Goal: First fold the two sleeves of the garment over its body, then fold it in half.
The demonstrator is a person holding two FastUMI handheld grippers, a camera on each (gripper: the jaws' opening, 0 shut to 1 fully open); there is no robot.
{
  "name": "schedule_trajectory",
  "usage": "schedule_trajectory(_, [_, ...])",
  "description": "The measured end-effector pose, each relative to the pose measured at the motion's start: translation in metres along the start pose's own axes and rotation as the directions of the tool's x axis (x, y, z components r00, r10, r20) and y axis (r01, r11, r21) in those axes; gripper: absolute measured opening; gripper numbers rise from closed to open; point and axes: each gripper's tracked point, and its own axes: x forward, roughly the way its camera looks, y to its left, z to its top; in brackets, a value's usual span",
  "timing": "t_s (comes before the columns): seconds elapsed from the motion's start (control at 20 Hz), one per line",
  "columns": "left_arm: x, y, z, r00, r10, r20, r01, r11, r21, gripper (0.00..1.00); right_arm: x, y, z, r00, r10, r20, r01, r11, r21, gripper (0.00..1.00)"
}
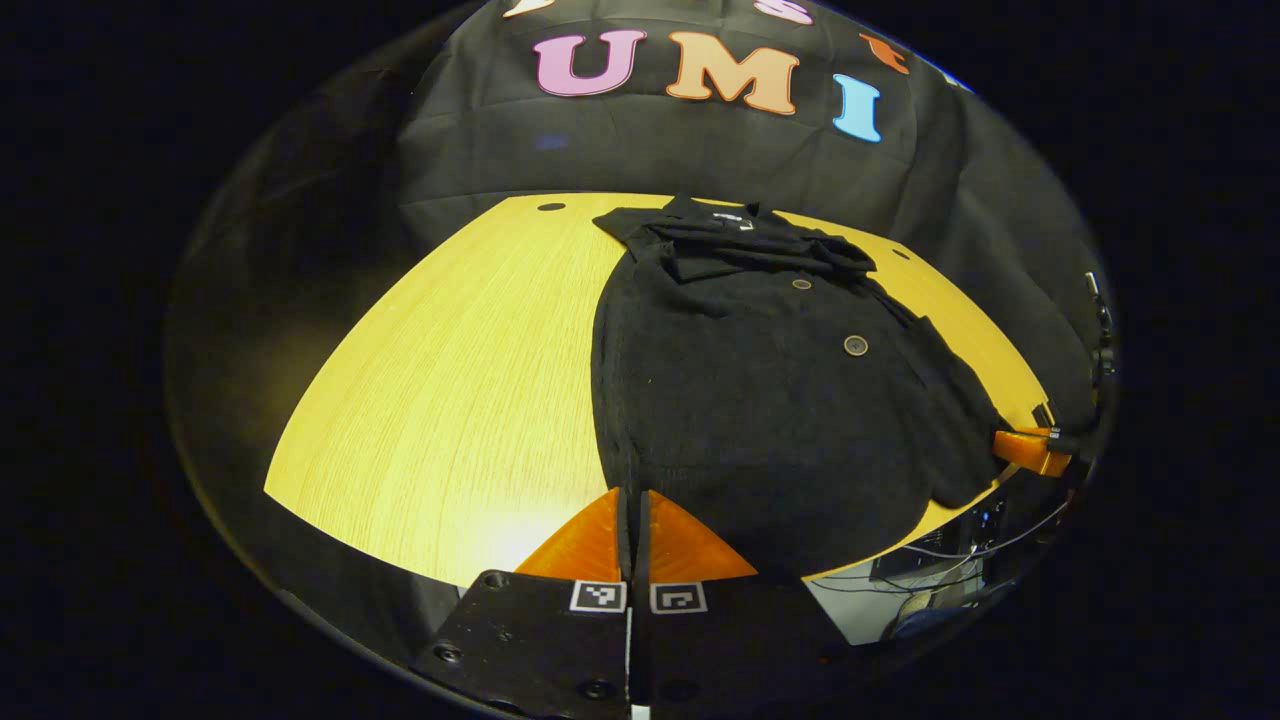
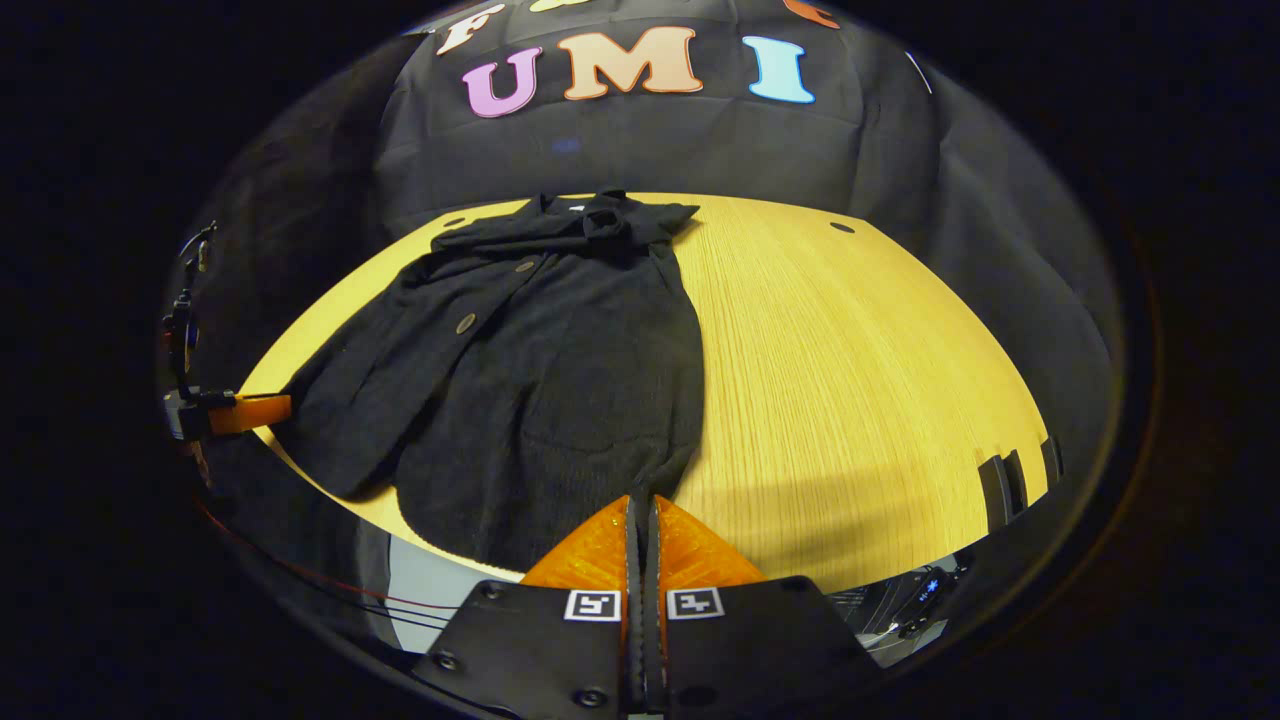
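1. We had the black knitted button-front garment (image 1: 790, 400) lying flat on the pale yellow wood-grain table (image 1: 450, 400), collar toward the booth's cloth wall and hem at the near edge, so its long axis ran from us toward the wall.

2. In the left gripper view the garment lay right of centre on the table. In the right gripper view it lay left of centre (image 2: 540, 380). We therefore judged that we stood one gripper at each lower corner of the hem.

3. The left gripper (image 1: 632, 520), with orange wedge-shaped fingers, had its fingers closed together with only a thin slit between them. It sat at the hem's corner, and dark cloth seemed to run into the slit, but we could not tell whether both fingers pinched it.

4. The right gripper (image 2: 642, 530) looked the same: fingers pressed nearly shut at the opposite hem corner, grip on the fabric uncertain in the dim light.

5. Both sleeves appeared to be laid in over the body already, the far one as a flap beside the buttons (image 1: 855, 345). We judged the low grip at the hem suited the fold in half, which would carry the hem along the long axis toward the collar.
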Motion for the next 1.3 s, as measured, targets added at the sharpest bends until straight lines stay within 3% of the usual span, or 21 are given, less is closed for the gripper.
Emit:
schedule_trajectory(0.25, [-0.021, -0.011, 0.045, 0.997, -0.002, 0.082, 0.007, 0.999, -0.053, 0.0, -0.025, 0.002, 0.05, 0.992, 0.07, 0.106, -0.072, 0.997, 0.016, 0.02])
schedule_trajectory(0.55, [-0.03, -0.019, 0.125, 0.975, 0.022, 0.22, -0.009, 0.998, -0.059, 0.0, -0.039, 0.012, 0.133, 0.949, 0.158, 0.272, -0.16, 0.987, -0.015, 0.02])
schedule_trajectory(0.75, [-0.025, -0.017, 0.168, 0.964, 0.049, 0.261, -0.024, 0.995, -0.097, 0.0, -0.039, 0.017, 0.18, 0.929, 0.19, 0.318, -0.196, 0.98, -0.011, 0.0])
schedule_trajectory(0.85, [-0.02, -0.015, 0.19, 0.957, 0.046, 0.287, -0.01, 0.992, -0.128, 0.0, -0.036, 0.016, 0.205, 0.919, 0.187, 0.346, -0.195, 0.981, -0.012, 0.06])
schedule_trajectory(0.9, [-0.019, -0.014, 0.201, 0.953, 0.042, 0.299, -0.003, 0.992, -0.13, 0.0, -0.036, 0.015, 0.217, 0.915, 0.182, 0.359, -0.191, 0.982, -0.012, 0.02])
schedule_trajectory(1.15, [-0.003, -0.005, 0.261, 0.93, 0.024, 0.368, -0.002, 0.998, -0.061, 0.0, -0.034, 0.01, 0.277, 0.887, 0.136, 0.441, -0.157, 0.987, 0.012, 0.05])
schedule_trajectory(1.3, [0.015, -0.002, 0.286, 0.926, 0.009, 0.378, 0.009, 0.999, -0.046, 0.0, -0.027, 0.007, 0.302, 0.881, 0.111, 0.46, -0.135, 0.991, 0.019, 0.0])
